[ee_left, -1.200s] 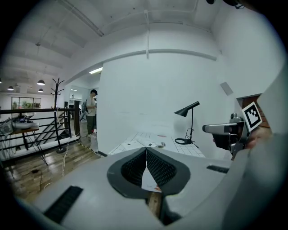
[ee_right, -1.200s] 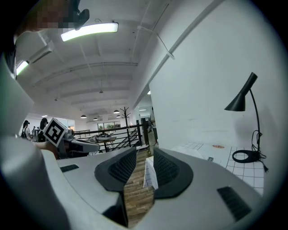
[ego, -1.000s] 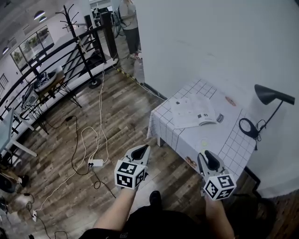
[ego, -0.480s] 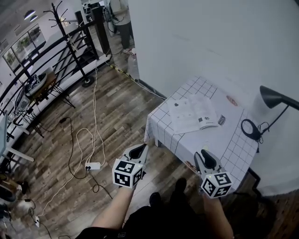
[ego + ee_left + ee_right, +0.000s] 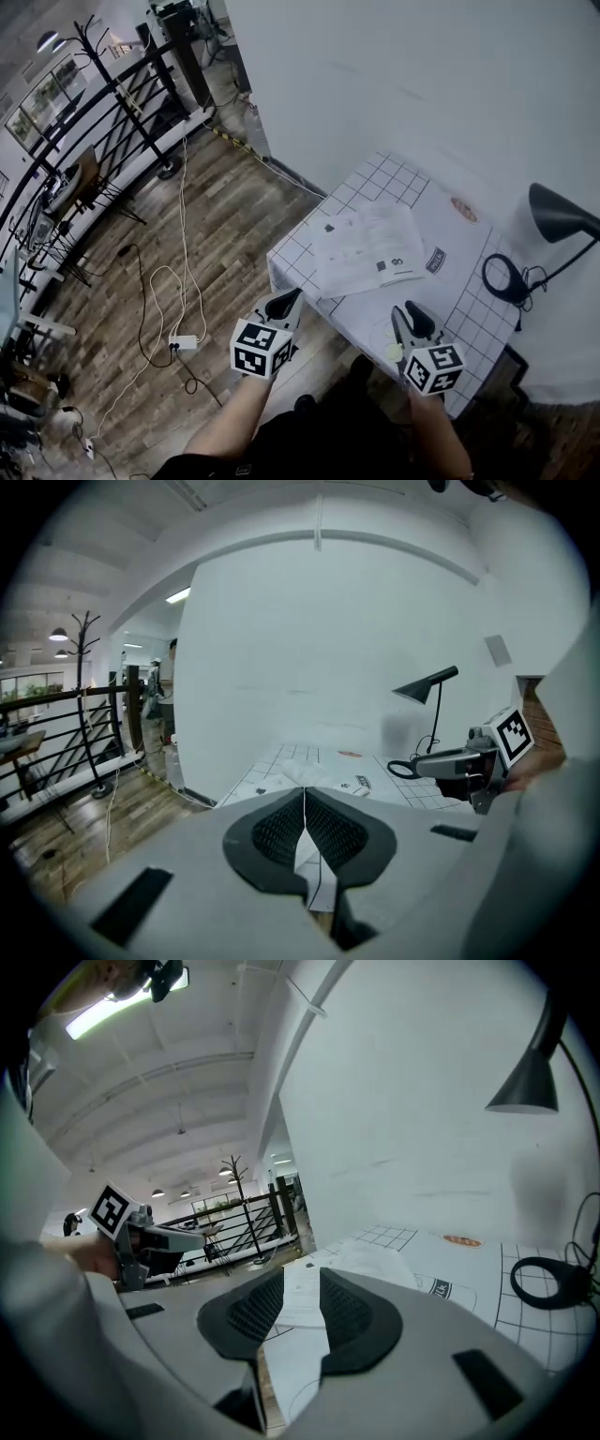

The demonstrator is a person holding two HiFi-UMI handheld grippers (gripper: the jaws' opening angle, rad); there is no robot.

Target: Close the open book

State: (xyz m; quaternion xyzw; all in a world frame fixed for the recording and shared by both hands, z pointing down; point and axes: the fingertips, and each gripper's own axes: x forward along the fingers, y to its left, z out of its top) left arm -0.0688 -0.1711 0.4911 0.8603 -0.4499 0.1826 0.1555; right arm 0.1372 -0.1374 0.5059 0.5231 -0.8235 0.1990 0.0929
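The open book (image 5: 364,249) lies flat with white pages up on the checked tablecloth (image 5: 469,314), ahead of both grippers. It shows beyond the jaws in the left gripper view (image 5: 302,776) and the right gripper view (image 5: 364,1262). My left gripper (image 5: 289,300) hangs over the wooden floor just short of the table's near-left corner; its pads meet, with nothing between them (image 5: 305,795). My right gripper (image 5: 411,314) is over the table's front edge, jaws apart and empty (image 5: 302,1286). Neither touches the book.
A black desk lamp (image 5: 558,212) and a coiled black cable (image 5: 502,278) stand at the table's right. A small printed card (image 5: 434,260) lies beside the book, a red round mark (image 5: 464,208) behind it. White wall behind; cables and a power strip (image 5: 183,342) on the floor left.
Both grippers have come forward toward the table. The right one, earlier short of the cloth, now stands over its front edge; the book looks nearer. Jaws look unchanged.
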